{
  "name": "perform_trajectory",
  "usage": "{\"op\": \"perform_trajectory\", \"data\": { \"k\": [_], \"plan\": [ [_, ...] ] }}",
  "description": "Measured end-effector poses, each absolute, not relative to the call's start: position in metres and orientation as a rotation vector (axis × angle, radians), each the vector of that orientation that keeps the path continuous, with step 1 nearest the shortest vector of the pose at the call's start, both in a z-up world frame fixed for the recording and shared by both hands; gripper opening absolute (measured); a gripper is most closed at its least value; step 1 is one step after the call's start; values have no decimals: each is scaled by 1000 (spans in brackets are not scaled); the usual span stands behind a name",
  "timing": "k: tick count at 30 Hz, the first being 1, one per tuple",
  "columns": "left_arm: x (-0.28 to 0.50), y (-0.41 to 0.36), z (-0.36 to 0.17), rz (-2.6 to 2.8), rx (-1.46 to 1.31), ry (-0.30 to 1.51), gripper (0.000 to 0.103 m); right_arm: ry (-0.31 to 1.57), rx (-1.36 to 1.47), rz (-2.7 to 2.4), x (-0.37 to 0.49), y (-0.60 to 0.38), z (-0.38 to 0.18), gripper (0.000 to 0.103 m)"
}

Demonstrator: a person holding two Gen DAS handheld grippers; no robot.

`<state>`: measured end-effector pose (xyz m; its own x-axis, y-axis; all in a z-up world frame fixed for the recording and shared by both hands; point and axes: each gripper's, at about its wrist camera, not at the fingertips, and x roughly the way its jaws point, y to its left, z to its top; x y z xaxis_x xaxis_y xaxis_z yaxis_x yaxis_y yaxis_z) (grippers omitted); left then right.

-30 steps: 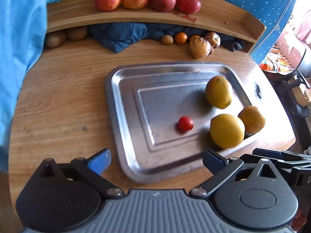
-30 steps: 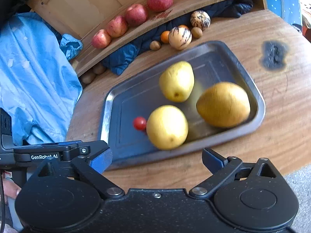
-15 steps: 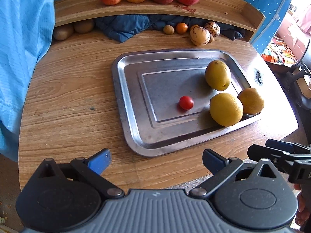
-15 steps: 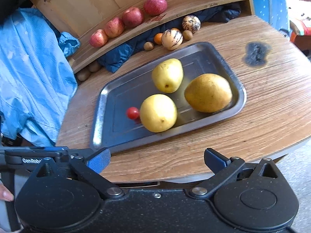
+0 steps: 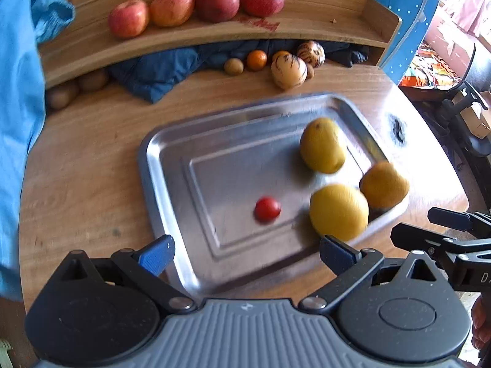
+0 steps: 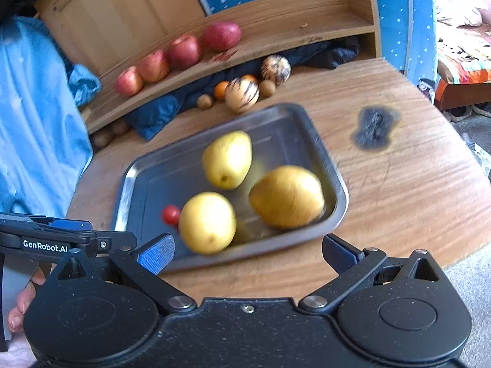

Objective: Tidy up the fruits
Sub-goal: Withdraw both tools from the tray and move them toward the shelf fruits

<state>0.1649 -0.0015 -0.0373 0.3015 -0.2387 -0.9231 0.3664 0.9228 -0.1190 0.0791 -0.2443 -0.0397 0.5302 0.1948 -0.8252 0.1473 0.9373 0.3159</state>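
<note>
A steel tray (image 5: 172, 165) (image 6: 307, 128) on the round wooden table holds three yellow pears (image 5: 322, 145) (image 6: 227, 159) and a small red tomato (image 5: 267, 210) (image 6: 170, 214). Several red apples (image 5: 172, 7) (image 6: 184, 51) line the wooden shelf behind. Two striped melons (image 5: 288, 70) (image 6: 241, 94), an orange (image 5: 256, 60) and brown kiwis (image 5: 233, 67) lie under the shelf. My left gripper (image 5: 245, 253) is open over the tray's near edge, empty. My right gripper (image 6: 248, 253) is open at the tray's near rim, empty, close to the nearest pear (image 6: 207, 222).
A dark blue cloth (image 5: 159, 73) is bunched under the shelf. Light blue fabric (image 6: 36, 128) hangs at the table's left. A dark burn mark (image 6: 376, 128) stains the wood right of the tray. The other gripper (image 5: 445, 245) shows at the right edge.
Both grippers pulled back from the table half a second ago and have now moved forward and closer to the tray again. Both stay open and empty; the fruits have not moved.
</note>
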Motion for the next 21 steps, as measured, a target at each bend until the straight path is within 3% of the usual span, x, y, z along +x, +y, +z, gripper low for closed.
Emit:
{"op": "perform_trajectory", "data": {
  "k": [21],
  "plan": [
    [300, -33, -59, -383, 31, 1132, 102, 883, 128, -44, 162, -245, -47, 102]
  ]
}}
